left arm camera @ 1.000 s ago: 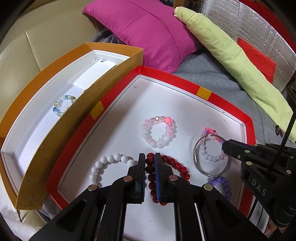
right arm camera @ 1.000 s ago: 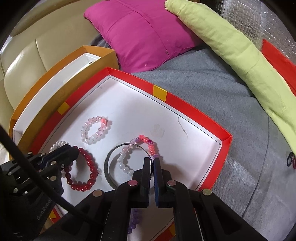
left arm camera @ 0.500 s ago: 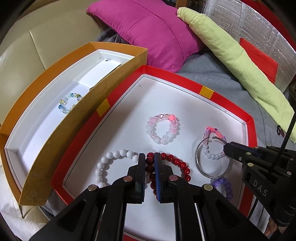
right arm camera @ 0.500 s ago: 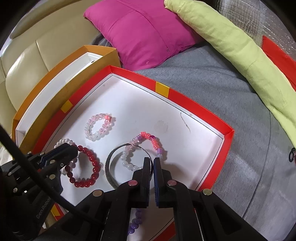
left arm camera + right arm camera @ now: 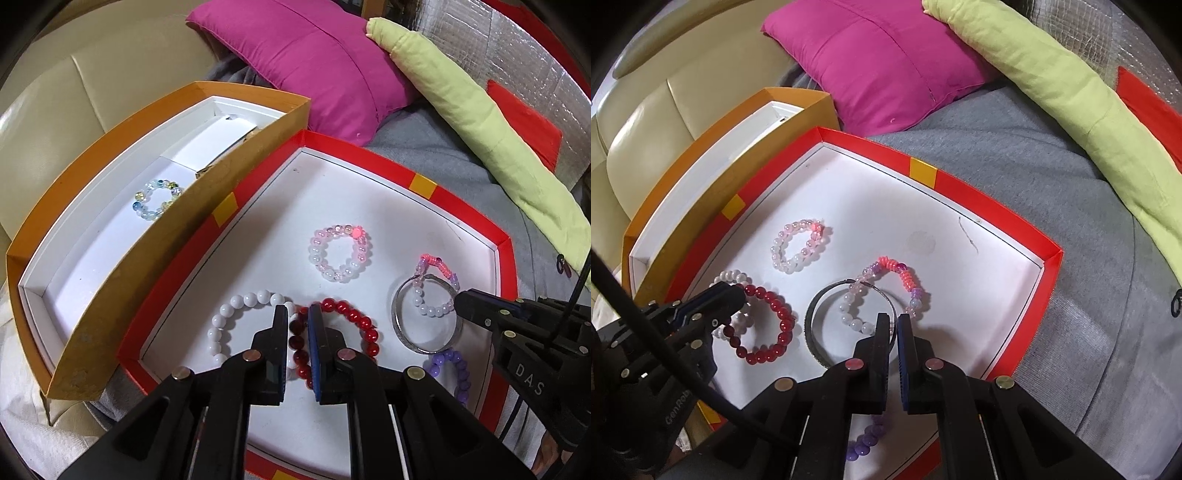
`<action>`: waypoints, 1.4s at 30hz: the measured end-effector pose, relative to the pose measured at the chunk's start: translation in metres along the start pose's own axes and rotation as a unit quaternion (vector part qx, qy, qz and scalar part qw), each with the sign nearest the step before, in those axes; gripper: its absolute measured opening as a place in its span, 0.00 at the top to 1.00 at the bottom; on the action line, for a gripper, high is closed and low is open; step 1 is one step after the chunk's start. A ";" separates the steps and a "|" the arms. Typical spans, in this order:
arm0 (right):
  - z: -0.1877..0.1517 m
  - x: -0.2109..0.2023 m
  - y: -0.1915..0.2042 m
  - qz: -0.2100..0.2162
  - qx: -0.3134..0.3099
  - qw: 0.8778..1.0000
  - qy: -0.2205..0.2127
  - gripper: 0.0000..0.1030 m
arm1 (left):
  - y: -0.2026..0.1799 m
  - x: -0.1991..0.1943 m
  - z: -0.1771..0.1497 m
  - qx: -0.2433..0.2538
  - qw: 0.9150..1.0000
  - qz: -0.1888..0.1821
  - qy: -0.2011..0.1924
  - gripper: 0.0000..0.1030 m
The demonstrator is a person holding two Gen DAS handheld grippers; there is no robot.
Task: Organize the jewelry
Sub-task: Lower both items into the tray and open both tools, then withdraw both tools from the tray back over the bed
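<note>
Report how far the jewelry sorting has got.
Done: one pale multicolour bead bracelet lies in the orange box.
In hand: the left tool is shut on the dark red bead bracelet; the right tool is shut at the rim of the metal bangle.
Left in the red tray: white, pink, coral-and-lilac and purple bracelets.

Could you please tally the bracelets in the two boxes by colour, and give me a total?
White bead bracelet: 1
Red bead bracelet: 1
Pale pink bead bracelet: 1
Pink, lilac and coral bead bracelet: 1
Purple bead bracelet: 1
Silver bangle: 1
Multicolour glass bead bracelet, in the orange box: 1
Total: 7
</note>
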State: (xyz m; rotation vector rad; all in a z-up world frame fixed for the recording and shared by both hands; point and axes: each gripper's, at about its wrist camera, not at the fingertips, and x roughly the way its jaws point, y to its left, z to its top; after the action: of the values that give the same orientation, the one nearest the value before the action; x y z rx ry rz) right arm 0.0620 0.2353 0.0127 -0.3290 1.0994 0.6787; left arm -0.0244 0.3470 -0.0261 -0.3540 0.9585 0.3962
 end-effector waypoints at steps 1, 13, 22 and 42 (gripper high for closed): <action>0.000 -0.001 0.000 0.001 0.000 1.000 0.000 0.94 | 0.002 -0.001 0.000 -0.003 1.000 -0.003 0.001 0.88; -0.007 -0.051 -0.015 0.004 0.008 0.998 -0.055 0.32 | 0.003 -0.033 0.000 -0.029 0.999 0.000 -0.021 0.44; -0.052 -0.093 -0.069 -0.009 0.041 0.996 -0.085 0.23 | -0.033 -0.069 -0.005 -0.026 0.998 -0.009 -0.058 0.31; -0.221 -0.111 -0.281 -0.097 0.223 0.969 -0.041 0.23 | -0.284 -0.043 -0.088 0.206 0.974 -0.095 -0.007 0.29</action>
State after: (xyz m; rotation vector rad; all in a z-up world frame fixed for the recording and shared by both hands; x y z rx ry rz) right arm 0.0574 -0.1388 -0.0060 -0.0191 1.0906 0.2561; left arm 0.0258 0.0520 -0.0036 -0.0615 0.9583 0.0200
